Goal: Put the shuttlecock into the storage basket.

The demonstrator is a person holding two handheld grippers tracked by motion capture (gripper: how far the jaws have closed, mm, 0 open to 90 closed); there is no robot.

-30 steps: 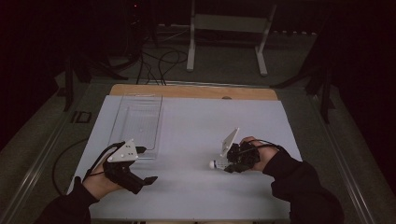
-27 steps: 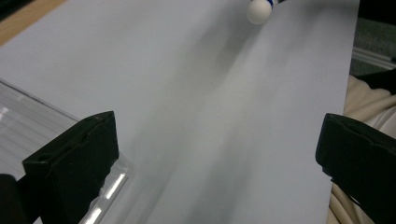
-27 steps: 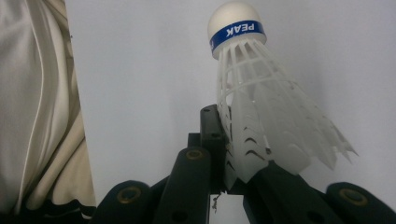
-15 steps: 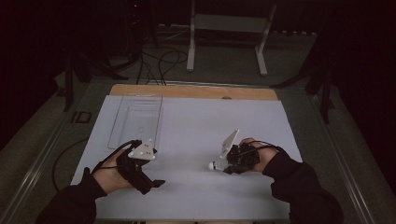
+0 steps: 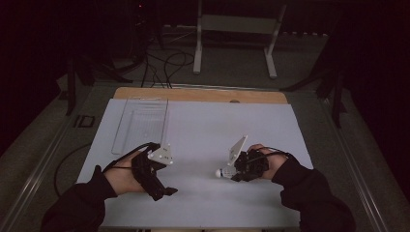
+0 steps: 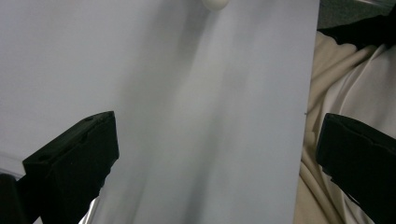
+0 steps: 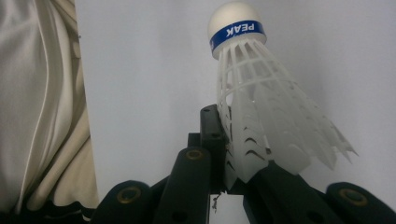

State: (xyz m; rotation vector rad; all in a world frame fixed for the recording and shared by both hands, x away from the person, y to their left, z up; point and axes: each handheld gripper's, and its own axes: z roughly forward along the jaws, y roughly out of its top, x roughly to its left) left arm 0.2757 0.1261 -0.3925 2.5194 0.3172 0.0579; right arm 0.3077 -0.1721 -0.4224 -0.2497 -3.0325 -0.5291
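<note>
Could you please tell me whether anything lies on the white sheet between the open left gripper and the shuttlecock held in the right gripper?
Nothing visible does. Bare white sheet separates the left gripper from the shuttlecock, which the right gripper clamps by its skirt. The clear tray sits farther back, off that line.

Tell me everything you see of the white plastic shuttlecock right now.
The white plastic shuttlecock has a rounded white cap ringed by a blue band printed PEAK, and a slotted plastic skirt flaring toward the camera. The right gripper is shut on the skirt's edge, cap pointing away. In the high view it sits low over the white table sheet.
</note>
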